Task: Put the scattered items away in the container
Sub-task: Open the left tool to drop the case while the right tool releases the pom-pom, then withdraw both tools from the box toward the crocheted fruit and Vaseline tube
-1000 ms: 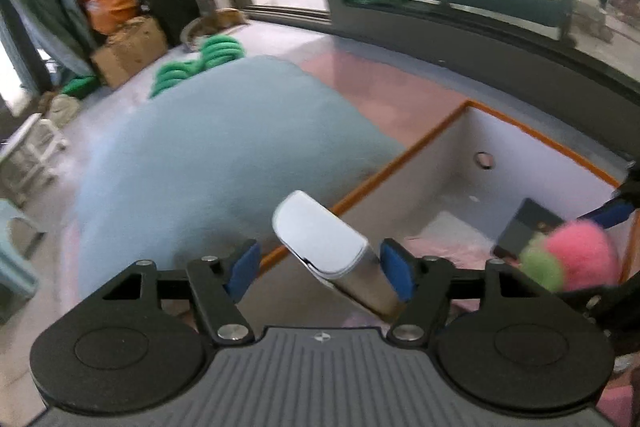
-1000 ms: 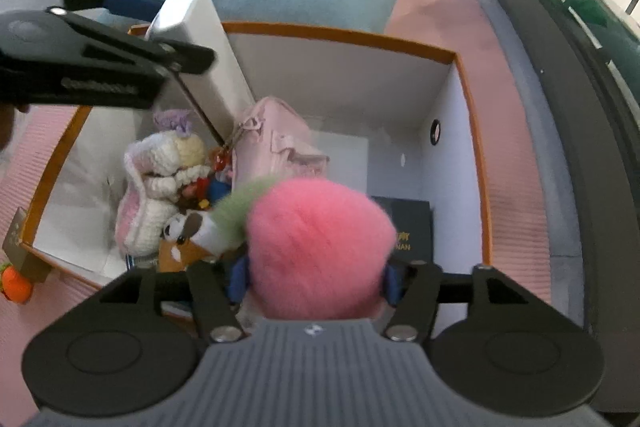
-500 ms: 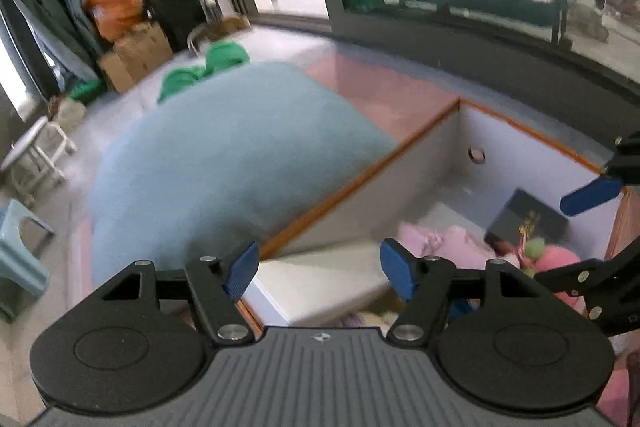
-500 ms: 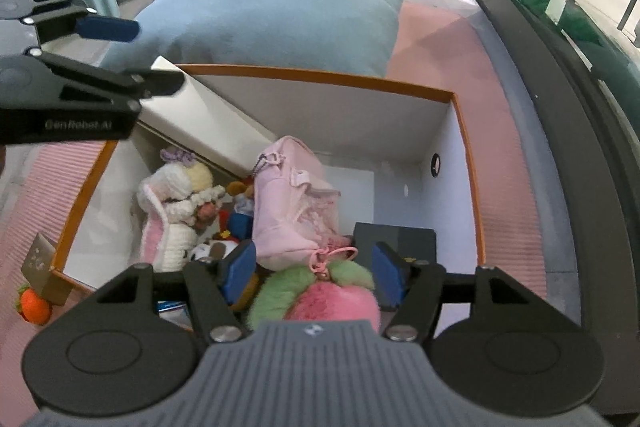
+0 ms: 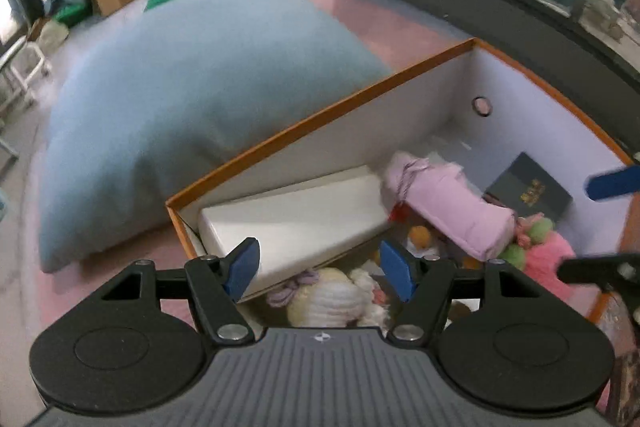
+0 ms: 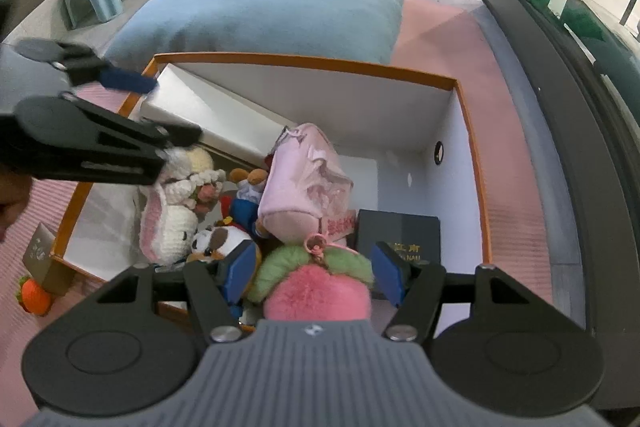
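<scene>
Ringing the clutter, the orange-rimmed container (image 6: 474, 163) keeps bare white floor only at its far right corner. The left gripper (image 5: 320, 269) hangs half-spread and empty over the long white box (image 5: 296, 223) slanted against the near-left wall. Beside it, the right gripper (image 6: 312, 273) stands equally parted, unclamped, above the fluffy pink peach plush (image 6: 318, 291) lying below between its pads.

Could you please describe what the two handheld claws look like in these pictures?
Both match: the left claw and right claw each have black angular fingers tipped with blue pads, silver screws, round black discs either side and a ribbed grey body with a small round logo. Pale lettering, unreadable, runs along the left claw's side in the right view.
</scene>
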The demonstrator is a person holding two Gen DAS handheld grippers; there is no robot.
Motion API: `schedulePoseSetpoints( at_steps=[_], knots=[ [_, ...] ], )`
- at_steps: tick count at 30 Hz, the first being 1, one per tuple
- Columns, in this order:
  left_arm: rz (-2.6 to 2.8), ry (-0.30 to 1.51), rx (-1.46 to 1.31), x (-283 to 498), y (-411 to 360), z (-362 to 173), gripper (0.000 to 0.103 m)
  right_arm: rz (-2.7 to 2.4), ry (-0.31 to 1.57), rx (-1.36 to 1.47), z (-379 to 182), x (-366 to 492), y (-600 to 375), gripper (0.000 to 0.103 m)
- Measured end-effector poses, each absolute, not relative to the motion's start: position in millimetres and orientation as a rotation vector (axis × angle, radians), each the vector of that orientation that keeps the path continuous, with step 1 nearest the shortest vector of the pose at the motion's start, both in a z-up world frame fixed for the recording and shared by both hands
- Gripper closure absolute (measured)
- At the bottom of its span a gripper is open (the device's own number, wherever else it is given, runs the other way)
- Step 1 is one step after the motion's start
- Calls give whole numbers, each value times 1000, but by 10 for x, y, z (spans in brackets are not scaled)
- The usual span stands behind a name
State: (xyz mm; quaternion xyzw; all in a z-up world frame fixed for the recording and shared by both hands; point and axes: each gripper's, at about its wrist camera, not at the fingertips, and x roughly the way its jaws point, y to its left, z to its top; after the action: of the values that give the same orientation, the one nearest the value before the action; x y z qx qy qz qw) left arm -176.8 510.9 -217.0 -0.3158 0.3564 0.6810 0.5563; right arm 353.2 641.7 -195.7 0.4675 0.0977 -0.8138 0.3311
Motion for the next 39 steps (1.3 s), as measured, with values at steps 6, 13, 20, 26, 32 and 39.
schedulePoseSetpoints(
  at_steps=[6, 13, 20, 26, 32, 39],
  knots=[
    [1603, 836, -829, -1828, 5272, -2304, 25, -2110, 261, 1228, -1988, 3564, 6437, 36],
    [1592, 806, -849, -1822, 5302, -2304, 14, -2104, 260, 1238, -2035, 3558, 6458, 36],
    [1618, 748, -838, -1891, 5043, -2081, 14, -2107, 258, 1232, -2029, 3566, 6485, 36],
    [1651, 719, -837, -1904, 4906, -1875, 14, -2121, 250, 1195, -1868, 3598, 6472, 36],
    [1686, 706, -819, -1865, 4760, -1625, 14, -2146, 254, 1137, -1613, 3667, 6507, 36],
    [1714, 668, -795, -1783, 4423, -1369, 14, -2170, 247, 1081, -1339, 3824, 6631, 36]
  ],
)
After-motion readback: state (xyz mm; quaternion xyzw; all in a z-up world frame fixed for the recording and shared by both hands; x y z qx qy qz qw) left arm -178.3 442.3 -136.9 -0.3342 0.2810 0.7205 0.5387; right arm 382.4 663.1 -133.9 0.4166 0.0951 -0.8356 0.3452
